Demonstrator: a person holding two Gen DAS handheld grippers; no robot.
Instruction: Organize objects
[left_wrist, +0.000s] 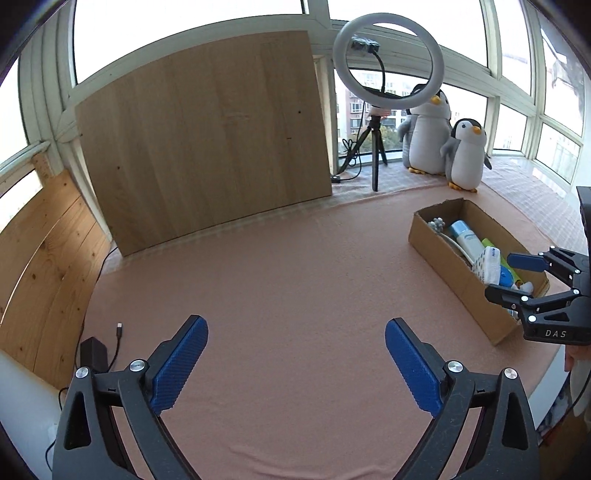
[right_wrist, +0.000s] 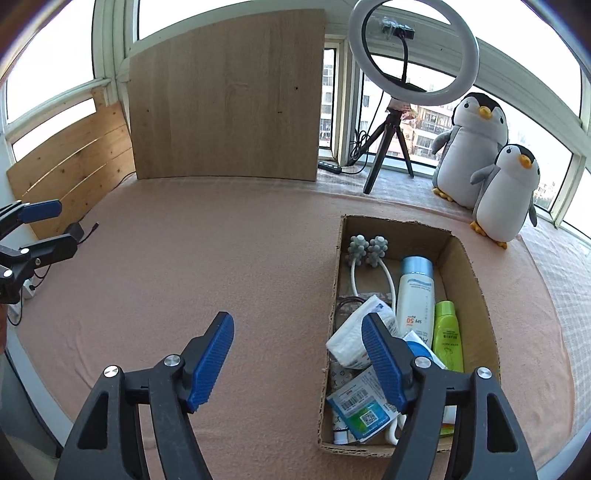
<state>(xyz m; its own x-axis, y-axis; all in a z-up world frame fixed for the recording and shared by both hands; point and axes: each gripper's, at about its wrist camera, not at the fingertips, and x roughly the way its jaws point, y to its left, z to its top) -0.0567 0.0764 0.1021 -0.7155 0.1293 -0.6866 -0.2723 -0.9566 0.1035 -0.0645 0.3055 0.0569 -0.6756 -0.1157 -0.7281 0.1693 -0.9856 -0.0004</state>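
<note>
An open cardboard box (right_wrist: 474, 288) lies on the pink cloth at the right; I see the cardboard box (left_wrist: 439, 251) at the right in the left wrist view too. Inside lie a white sunscreen bottle (right_wrist: 415, 295), a green bottle (right_wrist: 447, 338), a grey ball massager (right_wrist: 365, 251), a tissue pack (right_wrist: 351, 338) and sachets. My right gripper (right_wrist: 297, 363) stands open over the box's near left wall, nothing between its fingers. My left gripper (left_wrist: 295, 363) hangs wide open over bare cloth, holding nothing. The right gripper (left_wrist: 517, 277) shows beside the box from the left wrist.
A wooden board (right_wrist: 227, 96) leans on the window at the back. A ring light on a tripod (right_wrist: 410, 55) and two plush penguins (right_wrist: 484, 162) stand at the back right. A black adapter with cable (left_wrist: 94, 354) lies at the cloth's left edge, by wooden slats (left_wrist: 40, 273).
</note>
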